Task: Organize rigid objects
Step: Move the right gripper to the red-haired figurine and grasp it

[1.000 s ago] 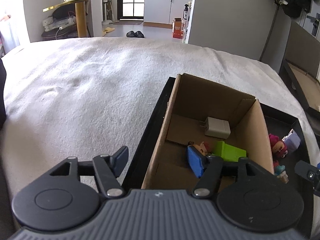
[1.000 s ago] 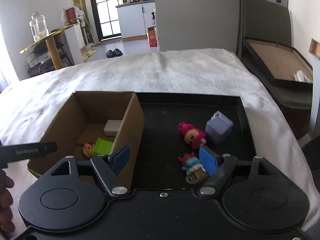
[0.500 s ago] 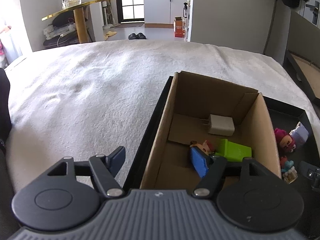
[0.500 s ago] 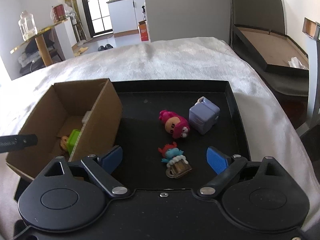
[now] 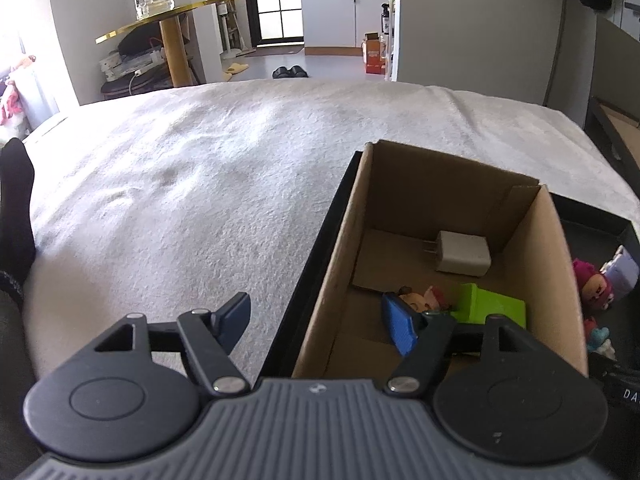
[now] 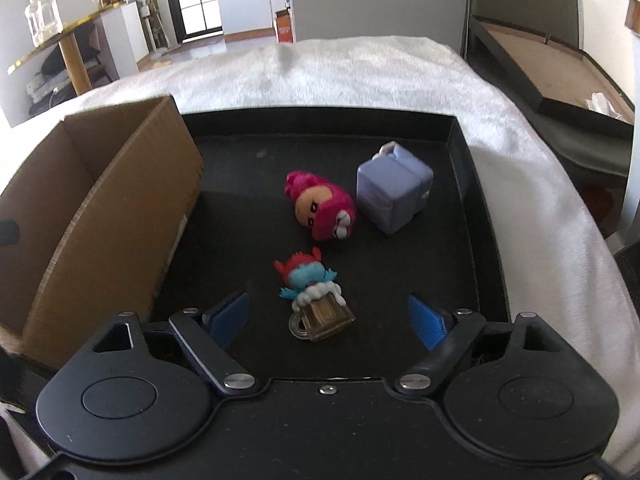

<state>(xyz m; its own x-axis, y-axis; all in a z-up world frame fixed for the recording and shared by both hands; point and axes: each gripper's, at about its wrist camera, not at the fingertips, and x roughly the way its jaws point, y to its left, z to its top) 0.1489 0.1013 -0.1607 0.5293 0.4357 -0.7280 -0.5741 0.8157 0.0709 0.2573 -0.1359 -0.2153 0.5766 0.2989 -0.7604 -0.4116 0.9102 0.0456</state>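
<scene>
On a bed covered with a white fleece blanket (image 5: 200, 184), the left tool (image 5: 316, 320) is seen with its blue pads spread apart, empty, straddling the near wall of an open brown cardboard box (image 5: 556, 264) in which a white plug-in charger (image 5: 462, 253), a small doll figure (image 5: 420, 300) and a bright green block (image 5: 490, 309) are already gathered. To the right, in a shallow black tray (image 6: 472, 184), the right tool (image 6: 328, 316), its jaws just narrowed but still apart, is lowered around a blue-and-red monster figurine on a brown mug (image 6: 316, 296). A centred, low grip is probably best. A pink-haired doll head (image 6: 320, 206) and a lilac cube toy (image 6: 392, 188) are left beyond.
</scene>
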